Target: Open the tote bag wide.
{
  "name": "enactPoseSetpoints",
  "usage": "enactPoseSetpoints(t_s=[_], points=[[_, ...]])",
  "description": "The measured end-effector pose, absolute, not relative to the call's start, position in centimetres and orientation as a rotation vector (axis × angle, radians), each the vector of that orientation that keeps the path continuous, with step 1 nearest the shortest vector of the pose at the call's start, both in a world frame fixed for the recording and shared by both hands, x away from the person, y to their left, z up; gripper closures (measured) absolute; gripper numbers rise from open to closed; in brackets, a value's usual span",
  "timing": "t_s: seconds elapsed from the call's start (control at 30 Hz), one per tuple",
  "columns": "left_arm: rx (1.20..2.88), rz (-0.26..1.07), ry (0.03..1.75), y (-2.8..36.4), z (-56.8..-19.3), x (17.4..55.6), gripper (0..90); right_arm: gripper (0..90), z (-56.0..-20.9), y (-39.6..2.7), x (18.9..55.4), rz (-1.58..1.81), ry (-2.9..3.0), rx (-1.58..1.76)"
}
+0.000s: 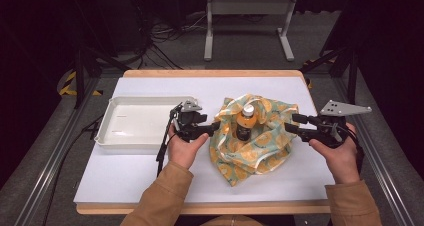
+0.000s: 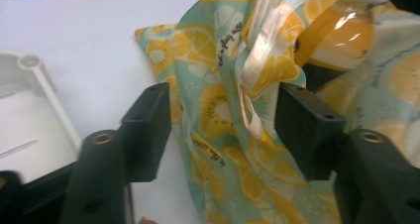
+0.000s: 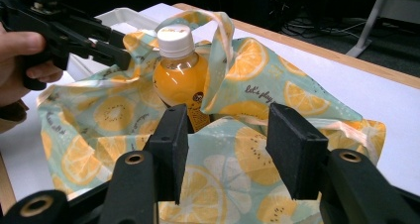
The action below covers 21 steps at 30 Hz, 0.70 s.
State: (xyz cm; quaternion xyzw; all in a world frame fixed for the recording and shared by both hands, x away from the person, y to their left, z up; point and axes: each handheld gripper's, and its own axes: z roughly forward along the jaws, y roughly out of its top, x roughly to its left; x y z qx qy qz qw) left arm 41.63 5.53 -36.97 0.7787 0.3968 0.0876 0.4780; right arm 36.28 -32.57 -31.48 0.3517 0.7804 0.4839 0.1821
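Both my grippers, left point(image 1: 212, 127) and right point(image 1: 292, 122), stand open beside one citrus-print bag point(image 1: 260, 141) between them holding one orange-juice bottle point(image 1: 245, 122); one white tray point(image 1: 115, 141) sits beyond my left.

— Where does the bottle point(image 1: 245, 121) stand?
— Upright in the middle of the bag point(image 1: 252, 138), whose cloth rises around it.
— And the bag?
— On the table point(image 1: 130, 178), right of centre, with the tray point(image 1: 117, 136) to its left, apart from it.
— The grippers?
— The left gripper point(image 1: 214, 127) sits between tray and bag, at the bag's left edge, a fold of cloth between its parted jaws. The right gripper point(image 1: 291, 124) is at the bag's right edge, facing the bottle.
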Motion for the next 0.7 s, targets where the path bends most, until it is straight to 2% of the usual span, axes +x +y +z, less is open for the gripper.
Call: enactPoseSetpoints(t_s=[0.1, 0.23, 0.47, 0.7], points=[[1.875, 0.233, 0.929, 5.6, -35.7, 40.8, 32.9, 51.6, -31.4, -32.5, 36.2, 1.369, 2.202, 0.99], [1.859, 0.257, 0.888, 5.6, -34.6, 40.2, 30.1, 51.5, -31.4, -32.5, 36.1, 1.37, 2.199, 0.991], [1.885, 0.369, 0.811, 4.5, -32.7, 40.5, 27.6, 51.5, -31.3, -32.5, 36.1, 1.374, 2.198, 0.984], [1.92, 0.416, 0.743, 2.9, -32.7, 41.6, 27.8, 51.4, -31.3, -32.7, 36.1, 1.377, 2.195, 0.984]])
